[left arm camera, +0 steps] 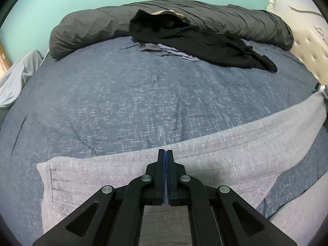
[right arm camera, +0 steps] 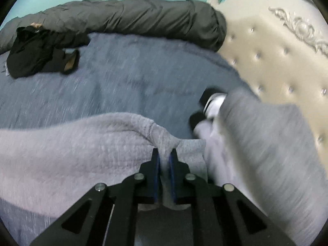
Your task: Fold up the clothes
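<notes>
A light grey knit garment lies across the near part of the blue bed cover. My left gripper is shut at the garment's upper edge; whether cloth is pinched between its pads is not clear. In the right wrist view my right gripper is shut on a bunched fold of the same grey garment, which rises between the fingers. A grey sleeve drapes to the right, blurred. A black and white item lies beside it.
A rolled dark grey duvet lies along the far side of the bed. A black garment and a small blue striped piece lie in front of it. A tufted cream headboard stands at the right.
</notes>
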Available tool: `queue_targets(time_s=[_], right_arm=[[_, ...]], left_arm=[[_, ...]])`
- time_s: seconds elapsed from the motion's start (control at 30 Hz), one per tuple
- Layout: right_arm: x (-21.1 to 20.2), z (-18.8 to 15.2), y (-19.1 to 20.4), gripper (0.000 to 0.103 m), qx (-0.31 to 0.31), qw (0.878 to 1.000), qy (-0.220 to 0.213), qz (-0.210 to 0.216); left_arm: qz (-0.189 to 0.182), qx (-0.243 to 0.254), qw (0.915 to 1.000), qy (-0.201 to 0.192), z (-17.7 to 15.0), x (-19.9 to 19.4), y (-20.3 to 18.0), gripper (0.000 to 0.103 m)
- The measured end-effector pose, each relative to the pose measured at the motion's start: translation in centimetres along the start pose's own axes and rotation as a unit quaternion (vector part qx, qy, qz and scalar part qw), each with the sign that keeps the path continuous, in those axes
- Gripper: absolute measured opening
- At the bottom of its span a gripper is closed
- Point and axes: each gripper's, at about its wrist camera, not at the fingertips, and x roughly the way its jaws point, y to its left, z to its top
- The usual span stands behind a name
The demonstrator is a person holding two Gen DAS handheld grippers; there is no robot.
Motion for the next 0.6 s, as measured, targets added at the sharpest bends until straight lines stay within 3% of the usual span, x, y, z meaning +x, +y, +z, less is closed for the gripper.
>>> queue_targets(time_s=[0.1,0.23,0.3,0.37,0.43,0.5,0.57,0.6], right_arm=[[1.2,1.7,0.8,0.008,-0.021,1.000,0.008,-0.022],[3.8,1.0,1.9,0.013,-0.041,0.997,0.068,-0.024],[2.8,0.7,1.9,0.021,-0.024,0.999,0.040,-0.019],[1.6,0.4,1.7,0.044,-0.001,1.000,0.015,-0.016],[0.1,0.1,1.7,0.044,0.017,1.000,-0.009,0.009],[-1.5,0.0,2.3,0.044,0.036,0.998,-0.028,0.044],[-2.7,-0.3,3.0,0.045,0.054,0.995,-0.039,0.079],[-3.3,-0.4,3.6,0.046,0.060,0.993,-0.043,0.096]], left_arm=[[0.002,-0.007,1.0000,-0.001,0.0,-0.4,0.7,0.000],[0.012,0.000,0.9999,0.001,-0.1,-1.1,1.7,0.000],[0.016,-0.005,0.9999,0.004,-0.3,-1.3,2.5,0.000],[0.020,-0.013,0.9997,0.006,-0.4,-1.5,3.5,0.001],[0.025,-0.023,0.9994,0.007,-0.7,-1.8,4.6,0.001],[0.034,-0.033,0.9988,0.010,-0.8,-1.9,5.8,0.008],[0.043,-0.047,0.9979,0.008,-1.1,-1.9,7.3,0.029],[0.048,-0.054,0.9973,0.008,-1.1,-1.9,8.1,0.035]])
